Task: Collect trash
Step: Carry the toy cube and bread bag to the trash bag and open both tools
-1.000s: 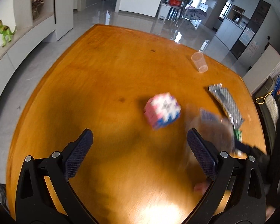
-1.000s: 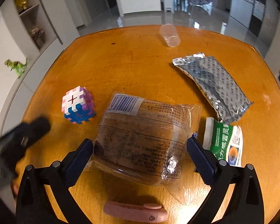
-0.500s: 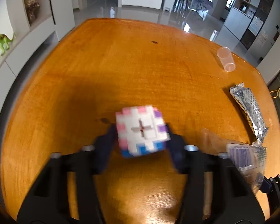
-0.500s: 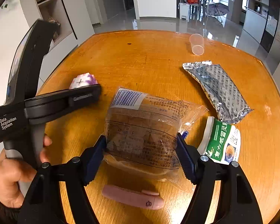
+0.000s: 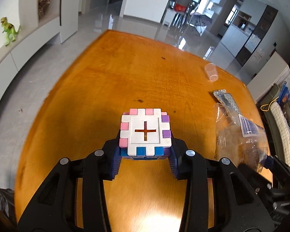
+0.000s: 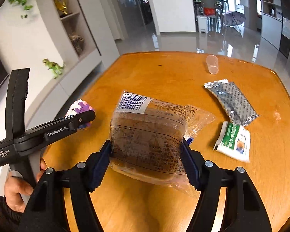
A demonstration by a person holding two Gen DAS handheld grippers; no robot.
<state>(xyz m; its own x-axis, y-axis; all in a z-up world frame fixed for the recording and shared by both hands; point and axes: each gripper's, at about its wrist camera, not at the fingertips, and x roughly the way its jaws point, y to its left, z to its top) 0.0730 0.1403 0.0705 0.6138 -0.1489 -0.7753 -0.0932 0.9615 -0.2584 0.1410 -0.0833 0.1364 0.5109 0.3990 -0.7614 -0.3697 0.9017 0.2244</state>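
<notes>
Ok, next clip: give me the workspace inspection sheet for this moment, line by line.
Surface: orange wooden table, glossy, a few dark specks.
Job's things: clear bread bag held up; silver wrapper and green-white packet lying flat; clear plastic cup on its side.
Clutter: puzzle cube, lifted.
Grippers: left gripper shut on the cube; right gripper shut on the bag.
Cables: nothing seen on the table.
Surroundings: toy dinosaur on a ledge; shelves, tiled floor.

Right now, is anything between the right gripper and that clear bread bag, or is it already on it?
Nothing visible stands between them. The right gripper has its fingers pressed against both sides of the clear bread bag. The left gripper, off to one side, holds the block cube.
</notes>
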